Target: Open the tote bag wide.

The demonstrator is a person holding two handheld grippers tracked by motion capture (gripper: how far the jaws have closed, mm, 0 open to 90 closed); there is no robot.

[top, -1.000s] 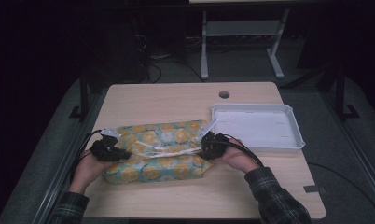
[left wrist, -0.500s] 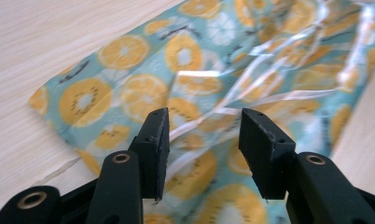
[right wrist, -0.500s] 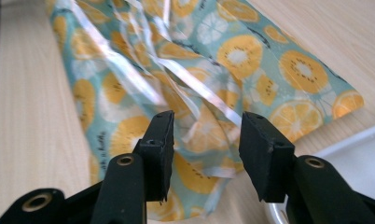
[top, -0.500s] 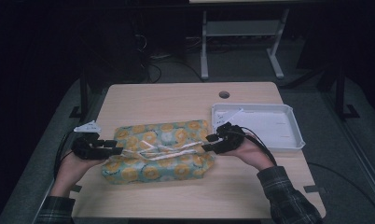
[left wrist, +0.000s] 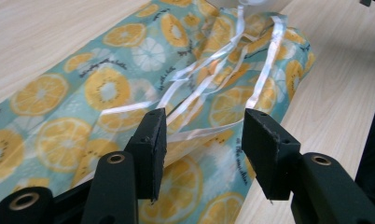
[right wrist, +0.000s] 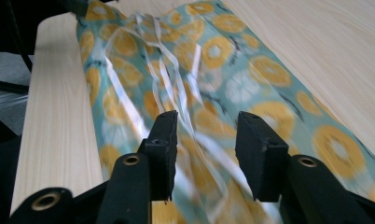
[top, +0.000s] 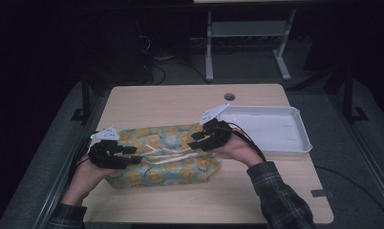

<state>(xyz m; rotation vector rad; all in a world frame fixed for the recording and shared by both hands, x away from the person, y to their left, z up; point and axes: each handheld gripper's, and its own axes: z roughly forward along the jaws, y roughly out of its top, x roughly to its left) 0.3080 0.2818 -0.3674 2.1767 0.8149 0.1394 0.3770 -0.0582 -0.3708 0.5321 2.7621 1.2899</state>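
A long soft package (top: 166, 162) in teal wrap printed with orange slices lies across the wooden table (top: 180, 102). Loose white ribbon (top: 164, 153) trails over its top. My left gripper (top: 133, 156) hovers over the package's left end, open, and its jaws have just been opening. Its own view shows the gripper (left wrist: 202, 140) above the wrap (left wrist: 83, 93) with ribbon strands (left wrist: 209, 65) running under the gap, unpinched. My right gripper (top: 196, 139) hangs over the right end, open, its jaws having just been closing a little. In its view the gripper (right wrist: 206, 140) has blurred ribbon (right wrist: 162, 70) passing beneath.
A white shallow tray (top: 297, 145) sits at the table's right side, just behind my right hand. A round cable hole (top: 229, 97) is in the far tabletop. A metal stand (top: 247, 33) is on the dark floor beyond the table.
Both hands have lifted off the package ends, and both jaws stand wider than a second ago. The left swung out left and came back; the right moved up and farther away.
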